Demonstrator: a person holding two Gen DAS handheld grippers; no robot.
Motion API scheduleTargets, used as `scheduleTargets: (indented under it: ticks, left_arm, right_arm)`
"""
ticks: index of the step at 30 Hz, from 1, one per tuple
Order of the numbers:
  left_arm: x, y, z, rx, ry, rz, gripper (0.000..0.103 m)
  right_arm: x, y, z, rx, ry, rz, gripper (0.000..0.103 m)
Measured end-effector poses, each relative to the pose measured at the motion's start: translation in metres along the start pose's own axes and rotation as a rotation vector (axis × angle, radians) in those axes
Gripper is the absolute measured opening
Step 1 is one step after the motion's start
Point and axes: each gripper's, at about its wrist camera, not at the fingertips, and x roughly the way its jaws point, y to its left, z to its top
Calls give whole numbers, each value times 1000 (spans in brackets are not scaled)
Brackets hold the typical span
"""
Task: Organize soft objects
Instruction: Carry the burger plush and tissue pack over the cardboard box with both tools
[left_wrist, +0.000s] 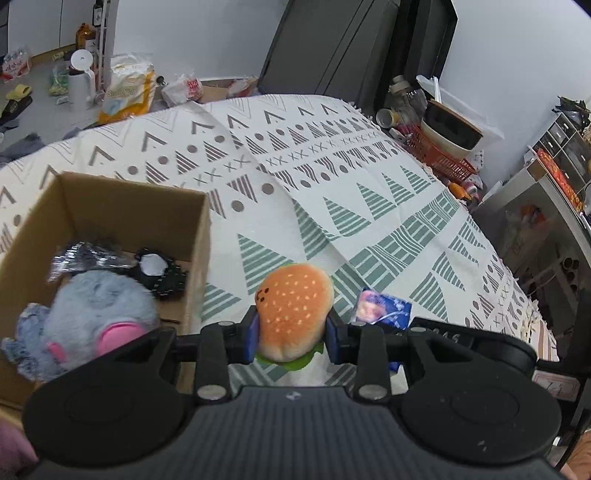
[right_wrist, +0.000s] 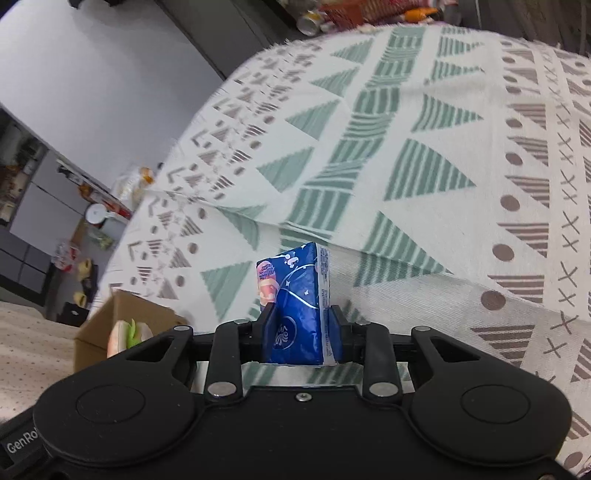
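Burger plush (left_wrist: 294, 310), underside hidden

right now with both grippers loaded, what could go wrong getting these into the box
1. The left gripper squeezes the burger plush near its base; most of it bulges beyond the fingers, so it might twist or slip out in transit.
2. The cardboard box already holds a grey plush; the burger could land on the rim.
3. The right gripper pinches the blue tissue pack near one end, so it could pivot.
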Motion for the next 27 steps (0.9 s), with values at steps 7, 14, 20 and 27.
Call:
scheduleTargets:
  ticks: [7,14,20,27]
  left_arm:
    - [-25,4,1,4,-24,16,34]
    - [-44,12,2,-8,-46,60,34]
    - [-56,22,1,-34,-63,89,34]
    - [-69,42,4,-67,-64,117,34]
  right_arm:
    - [-19,17,-4,-41,-29,70,28]
    - [-43,43,-15,-90,-68,141,28]
    - [-59,62,-25,-146,-87,206,29]
    - [-76,79,-33,-191,-118,259,29]
